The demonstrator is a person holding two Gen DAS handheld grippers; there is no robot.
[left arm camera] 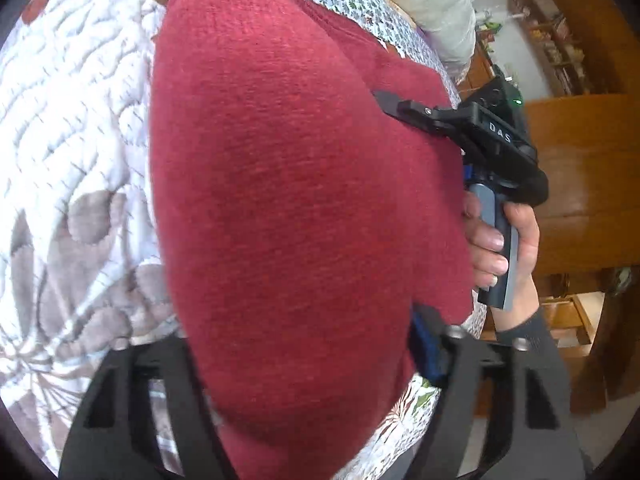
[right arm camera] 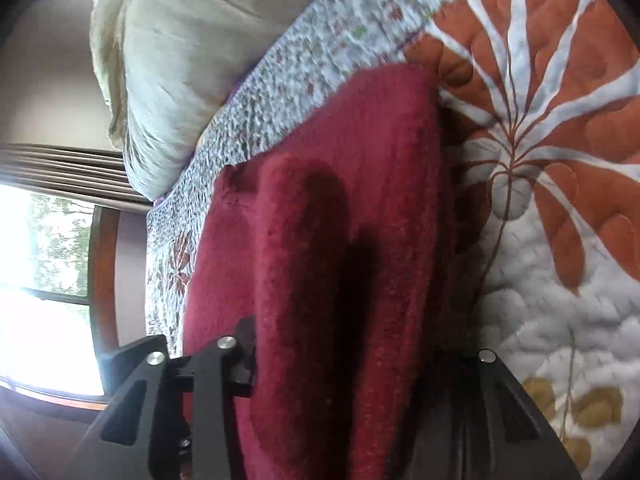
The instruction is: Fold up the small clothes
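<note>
A red knitted garment (left arm camera: 288, 200) is hanging in front of both cameras, above a quilted bedspread (left arm camera: 68, 152) with leaf prints.

In the left wrist view the cloth is filling the middle of the picture and dropping down between the left tongs (left arm camera: 304, 408); their tips are hidden behind it, so whether they are pinching it cannot be told. Only this view is showing the right tongs (left arm camera: 384, 98) from outside: their black fingers are reaching into the garment's right edge and appear pressed onto it, with a hand (left arm camera: 500, 240) gripping the grey handle. Wooden furniture (left arm camera: 580, 160) is standing behind.

In the right wrist view the garment is lying folded over between the right tongs' arms, covering the tips. Only here a pale pillow (right arm camera: 172, 80) and a bright window (right arm camera: 44, 280) are showing.
</note>
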